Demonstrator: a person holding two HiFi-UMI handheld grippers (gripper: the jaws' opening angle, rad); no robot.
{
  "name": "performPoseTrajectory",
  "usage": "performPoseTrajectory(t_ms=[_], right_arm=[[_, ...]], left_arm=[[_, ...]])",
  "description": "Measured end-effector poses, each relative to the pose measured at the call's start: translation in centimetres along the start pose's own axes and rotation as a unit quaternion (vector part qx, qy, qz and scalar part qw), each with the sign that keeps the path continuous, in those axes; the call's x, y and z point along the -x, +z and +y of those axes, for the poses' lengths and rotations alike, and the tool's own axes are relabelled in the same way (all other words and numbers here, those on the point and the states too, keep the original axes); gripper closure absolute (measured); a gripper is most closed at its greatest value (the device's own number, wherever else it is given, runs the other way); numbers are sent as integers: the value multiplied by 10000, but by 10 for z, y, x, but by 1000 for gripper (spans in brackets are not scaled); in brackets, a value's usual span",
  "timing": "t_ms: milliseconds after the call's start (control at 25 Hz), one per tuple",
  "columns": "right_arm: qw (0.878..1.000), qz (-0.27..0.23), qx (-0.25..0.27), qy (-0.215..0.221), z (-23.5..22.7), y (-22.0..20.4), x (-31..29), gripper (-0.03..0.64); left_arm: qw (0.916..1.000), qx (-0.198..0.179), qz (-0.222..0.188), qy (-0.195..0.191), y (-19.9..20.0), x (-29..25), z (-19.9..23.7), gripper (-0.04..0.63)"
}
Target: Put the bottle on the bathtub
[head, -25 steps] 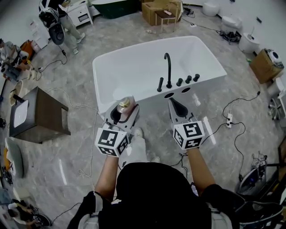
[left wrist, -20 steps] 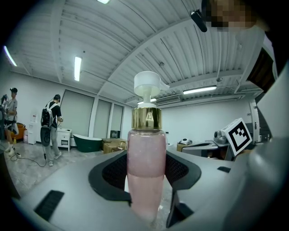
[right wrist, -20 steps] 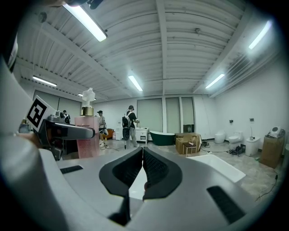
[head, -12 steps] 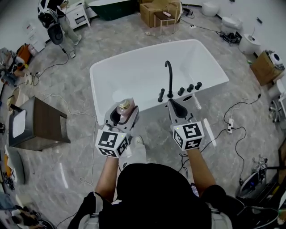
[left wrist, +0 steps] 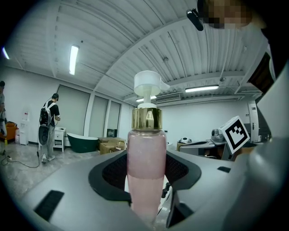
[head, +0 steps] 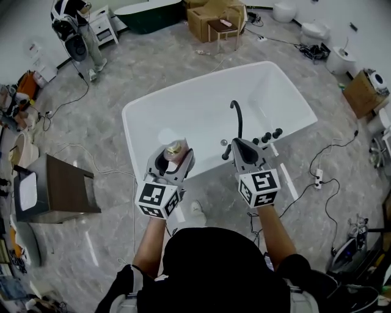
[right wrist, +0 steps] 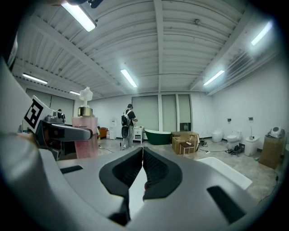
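A pink bottle (head: 175, 148) with a gold collar and white pump stands upright between the jaws of my left gripper (head: 173, 160), which is shut on it. It hangs over the near rim of the white bathtub (head: 131, 131). The left gripper view shows the bottle (left wrist: 145, 167) filling the gap of the left gripper (left wrist: 145, 180). My right gripper (head: 243, 151) is shut with nothing in it, just before the black faucet (head: 237, 119). In the right gripper view the jaws of the right gripper (right wrist: 142, 169) meet, the bottle (right wrist: 86, 135) shows at the left and the bathtub (right wrist: 226, 171) at the right.
A dark wooden cabinet (head: 61, 186) stands on the floor to the left. Cables and a power strip (head: 317, 177) lie around the tub. Cardboard boxes (head: 211, 15), a green tub (head: 149, 15), toilets (head: 339, 55) and a person (head: 76, 30) are at the far side.
Both grippers have moved forward towards the bathtub. The bottle in the left gripper has gone from over the floor to over the near rim.
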State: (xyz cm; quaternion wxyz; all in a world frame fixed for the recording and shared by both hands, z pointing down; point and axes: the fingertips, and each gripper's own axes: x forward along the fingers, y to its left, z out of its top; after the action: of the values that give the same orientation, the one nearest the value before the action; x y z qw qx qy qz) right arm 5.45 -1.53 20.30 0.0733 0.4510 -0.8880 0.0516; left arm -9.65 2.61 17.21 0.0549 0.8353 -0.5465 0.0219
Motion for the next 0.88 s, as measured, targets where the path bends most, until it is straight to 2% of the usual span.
performPoseTrajectory(t_ms=[320, 600, 880], right_arm=[[9996, 70, -73, -251, -8, 10, -83, 592], [9985, 196, -141, -482, -15, 4, -132, 592], [9971, 320, -229, -644, -30, -15, -157, 592]], left_arm=[[9995, 14, -52, -315, 11, -55, 68, 359], [9984, 74, 123, -545, 0, -91, 111, 359], [9976, 136, 244, -634, -16, -121, 127, 359]])
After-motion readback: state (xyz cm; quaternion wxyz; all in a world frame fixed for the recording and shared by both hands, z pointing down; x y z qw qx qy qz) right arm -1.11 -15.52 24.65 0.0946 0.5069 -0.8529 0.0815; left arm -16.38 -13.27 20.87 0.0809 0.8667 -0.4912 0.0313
